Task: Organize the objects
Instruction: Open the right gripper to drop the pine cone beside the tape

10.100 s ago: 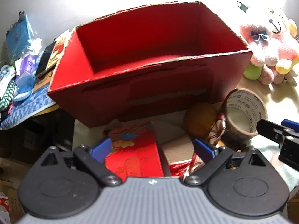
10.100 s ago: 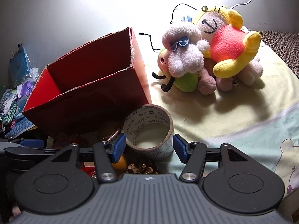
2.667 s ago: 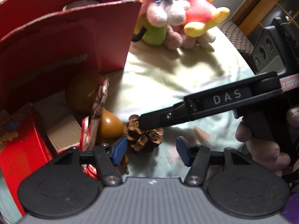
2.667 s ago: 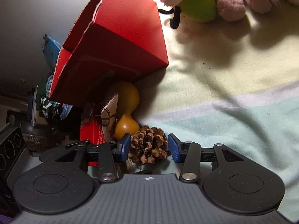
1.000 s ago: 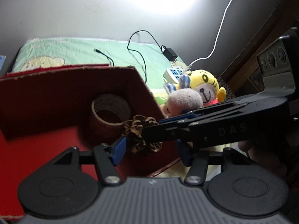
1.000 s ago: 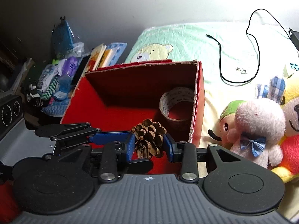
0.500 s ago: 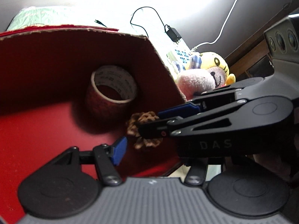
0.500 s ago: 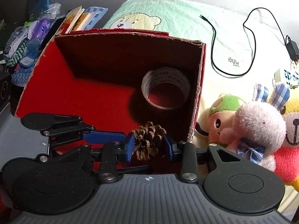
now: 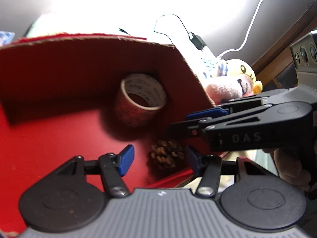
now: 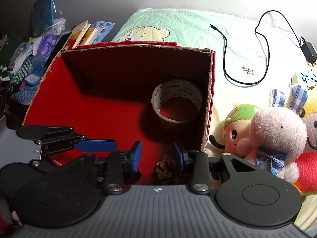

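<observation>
Right claw (image 10: 157, 157): jaws apart, gripping nothing; poised over the box's near right corner.
Left claw (image 9: 159, 159): jaws apart, empty; it also shows in the right view (image 10: 95, 146), just left of the right claw, over the box's near edge.
Cone (image 10: 166, 169): lies loose on the red floor, below the right claw's spread pads, touching neither; in the left view (image 9: 166, 156) it sits between the left claw's pads, nearer the right one.
Box (image 10: 207, 107): red, open-topped, beneath and ahead of both claws.
Tape (image 10: 176, 104): a roll resting flat in the far right corner, beyond the cone, close to the right wall.
Plush toys (image 10: 277, 136): right of the right claw, outside the box on the bedding.
Cable (image 10: 266, 45): black, looped on the sheet, far right.
Books (image 10: 83, 33): far left, behind the box.
</observation>
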Demonstrator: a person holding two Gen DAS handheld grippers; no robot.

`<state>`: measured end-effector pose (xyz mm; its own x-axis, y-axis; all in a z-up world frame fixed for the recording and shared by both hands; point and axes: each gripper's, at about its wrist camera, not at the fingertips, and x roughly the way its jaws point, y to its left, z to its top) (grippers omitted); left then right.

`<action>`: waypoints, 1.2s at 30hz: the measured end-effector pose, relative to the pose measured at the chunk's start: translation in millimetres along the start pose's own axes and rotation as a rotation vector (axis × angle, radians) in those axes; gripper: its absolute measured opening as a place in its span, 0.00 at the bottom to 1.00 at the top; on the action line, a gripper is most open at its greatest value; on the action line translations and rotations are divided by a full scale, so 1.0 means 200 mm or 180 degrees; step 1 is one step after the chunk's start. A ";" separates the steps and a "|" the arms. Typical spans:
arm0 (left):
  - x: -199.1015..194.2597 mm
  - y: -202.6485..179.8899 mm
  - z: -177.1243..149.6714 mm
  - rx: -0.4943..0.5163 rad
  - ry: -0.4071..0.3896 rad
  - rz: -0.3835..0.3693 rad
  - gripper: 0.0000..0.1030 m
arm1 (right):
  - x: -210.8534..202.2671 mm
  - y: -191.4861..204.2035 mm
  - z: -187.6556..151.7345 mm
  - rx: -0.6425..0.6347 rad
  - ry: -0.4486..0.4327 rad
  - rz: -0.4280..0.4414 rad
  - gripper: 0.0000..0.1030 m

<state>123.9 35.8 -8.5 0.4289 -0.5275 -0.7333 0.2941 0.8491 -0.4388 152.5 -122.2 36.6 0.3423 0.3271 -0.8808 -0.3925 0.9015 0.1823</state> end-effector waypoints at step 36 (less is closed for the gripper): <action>-0.19 -0.14 -0.11 0.0029 -0.0316 0.1437 0.73 | -0.13 -0.03 -0.30 0.0522 -0.0989 0.0171 0.35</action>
<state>80.4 33.5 20.6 0.5953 -0.1053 -0.7965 0.0664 0.9944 -0.0819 94.5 -153.8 31.7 0.5781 0.4231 -0.6977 -0.2834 0.9059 0.3146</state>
